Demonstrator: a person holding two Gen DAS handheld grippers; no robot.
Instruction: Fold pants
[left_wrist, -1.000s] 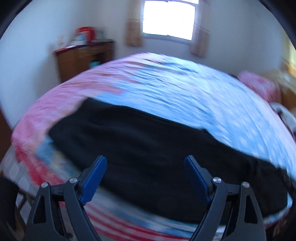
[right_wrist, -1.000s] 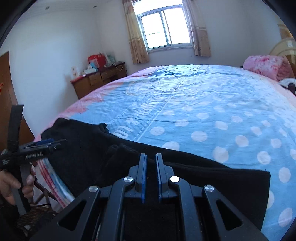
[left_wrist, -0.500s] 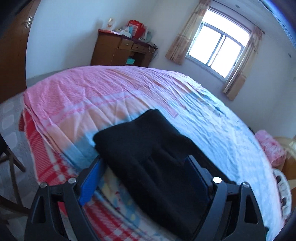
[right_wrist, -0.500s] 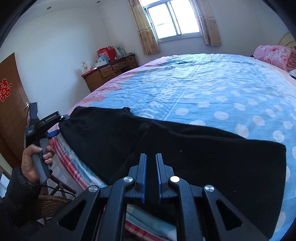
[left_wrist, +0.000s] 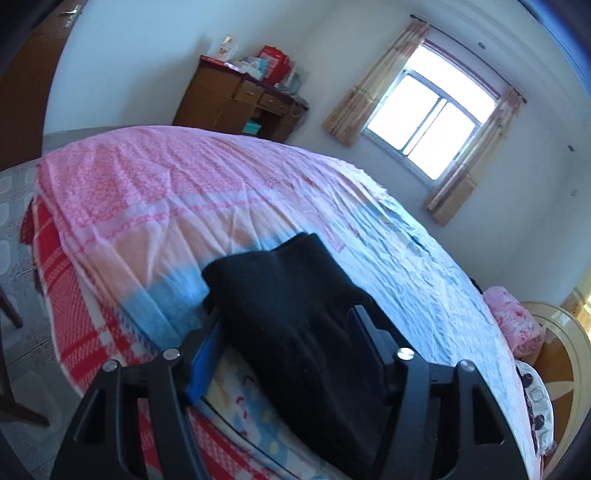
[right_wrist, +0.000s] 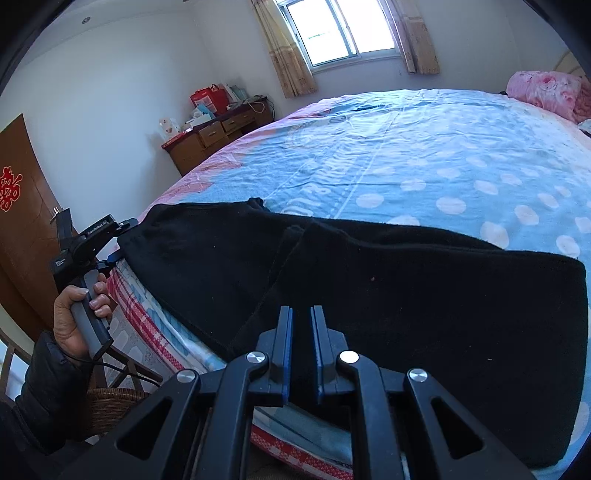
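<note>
Black pants (right_wrist: 388, 288) lie flat along the near edge of the bed, waist end to the left. In the left wrist view the pants (left_wrist: 295, 317) run between my open jaws; the left gripper (left_wrist: 284, 328) straddles the waist end, one finger below the cloth and one above. It also shows in the right wrist view (right_wrist: 114, 240), held by a hand at the pants' left end. My right gripper (right_wrist: 301, 317) is nearly shut, a narrow gap between its pads, empty, just above the pants' near edge at the middle.
The bed (right_wrist: 424, 155) has a blue dotted and pink sheet. A wooden dresser (right_wrist: 214, 136) with boxes stands by the far wall under a window (right_wrist: 343, 33). A pink pillow (right_wrist: 546, 88) lies at the head. A wicker chair (right_wrist: 107, 406) stands by the bedside.
The left gripper swung to the pants' waist end and moved in around it, its jaws a little narrower. The right gripper drew back slightly, staying nearly shut.
</note>
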